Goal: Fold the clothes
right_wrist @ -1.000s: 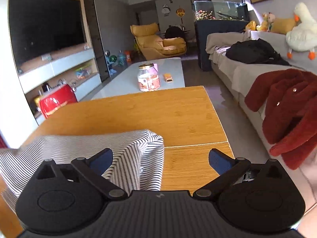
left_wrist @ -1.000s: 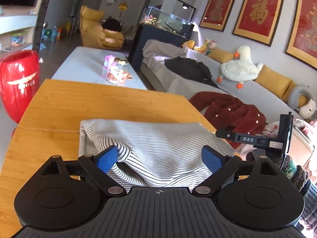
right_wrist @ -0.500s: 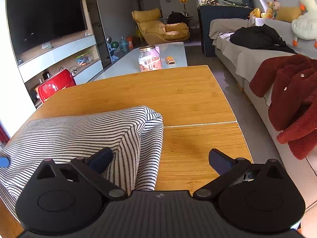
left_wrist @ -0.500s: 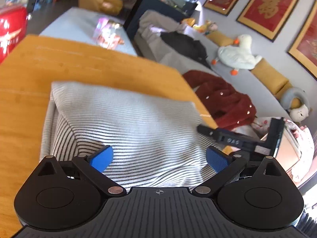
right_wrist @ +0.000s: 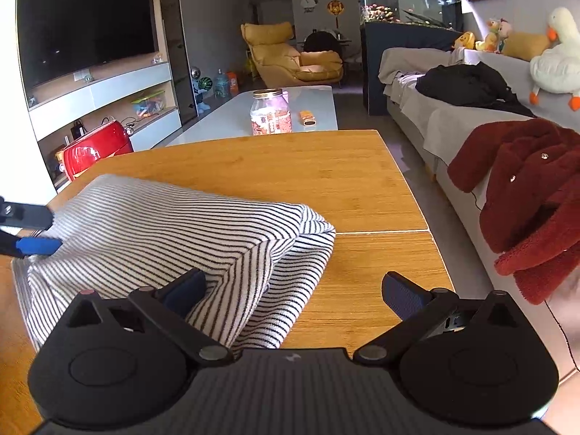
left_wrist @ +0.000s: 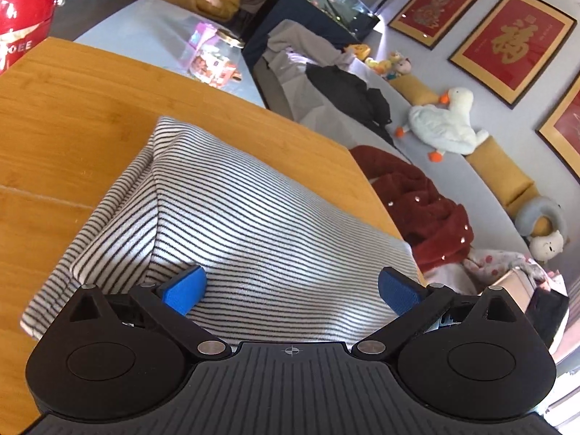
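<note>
Left wrist view: left gripper point(left_wrist: 290, 286) spread wide, released over folded shirt point(left_wrist: 232, 217) on table point(left_wrist: 72, 108), pressing layers flat; right gripper point(right_wrist: 293, 290) likewise unclenched, grasping nothing.

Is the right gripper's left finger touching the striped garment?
Cannot tell. In the right wrist view the right gripper is open and its left finger overlaps the striped garment, but no contact or gap shows plainly.

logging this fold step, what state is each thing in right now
black-and-white striped knit garment: folded into a bundle, lying on the wooden table
left gripper: open, over the garment, gripping nothing
right gripper: open at the garment's right edge
glass jar with gold lid: closed, upright
flat black television: off
</note>
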`<state>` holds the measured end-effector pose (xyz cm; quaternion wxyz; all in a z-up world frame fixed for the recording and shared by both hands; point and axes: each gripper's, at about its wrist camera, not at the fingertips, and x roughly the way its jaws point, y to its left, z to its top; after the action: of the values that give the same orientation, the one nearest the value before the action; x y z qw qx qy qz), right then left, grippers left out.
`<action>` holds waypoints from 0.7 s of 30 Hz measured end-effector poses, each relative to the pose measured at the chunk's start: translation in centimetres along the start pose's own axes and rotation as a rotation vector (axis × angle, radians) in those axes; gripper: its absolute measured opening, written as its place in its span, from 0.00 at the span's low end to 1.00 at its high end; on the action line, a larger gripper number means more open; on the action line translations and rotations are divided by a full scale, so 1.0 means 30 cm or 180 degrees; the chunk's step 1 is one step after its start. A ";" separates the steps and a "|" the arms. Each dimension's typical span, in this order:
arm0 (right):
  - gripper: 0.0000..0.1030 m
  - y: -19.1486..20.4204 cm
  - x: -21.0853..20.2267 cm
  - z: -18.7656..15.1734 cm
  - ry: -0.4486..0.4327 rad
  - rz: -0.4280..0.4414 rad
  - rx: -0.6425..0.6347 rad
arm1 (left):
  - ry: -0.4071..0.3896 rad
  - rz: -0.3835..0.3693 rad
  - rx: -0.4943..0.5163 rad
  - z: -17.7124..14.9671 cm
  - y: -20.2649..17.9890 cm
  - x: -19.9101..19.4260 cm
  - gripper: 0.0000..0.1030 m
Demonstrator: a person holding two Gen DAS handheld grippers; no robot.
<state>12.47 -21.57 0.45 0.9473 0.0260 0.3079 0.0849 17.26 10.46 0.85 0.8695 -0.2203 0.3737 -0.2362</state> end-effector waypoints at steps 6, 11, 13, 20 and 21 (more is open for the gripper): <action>1.00 0.034 -0.040 0.013 -0.0039 0.0219 -0.0193 | 0.0026 0.0358 0.0177 0.071 -0.051 0.068 1.00; 1.00 0.010 -0.081 0.105 -0.0268 0.0107 -0.0305 | 0.0031 0.0350 0.0384 0.014 -0.140 0.004 1.00; 1.00 0.009 -0.052 0.139 -0.0276 -0.0014 -0.0398 | 0.0050 0.0202 0.0364 -0.017 -0.167 -0.031 1.00; 1.00 0.065 0.128 0.108 0.0018 -0.0278 -0.0958 | 0.0336 -0.0136 0.0225 -0.097 -0.190 -0.031 1.00; 1.00 0.069 0.120 0.097 -0.0043 -0.0305 -0.0968 | 0.0364 -0.0093 0.0225 -0.102 -0.183 -0.016 1.00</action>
<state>16.75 -18.88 0.94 0.9453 -0.1318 0.2861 0.0850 13.30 5.76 2.29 0.8504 -0.1811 0.4110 -0.2741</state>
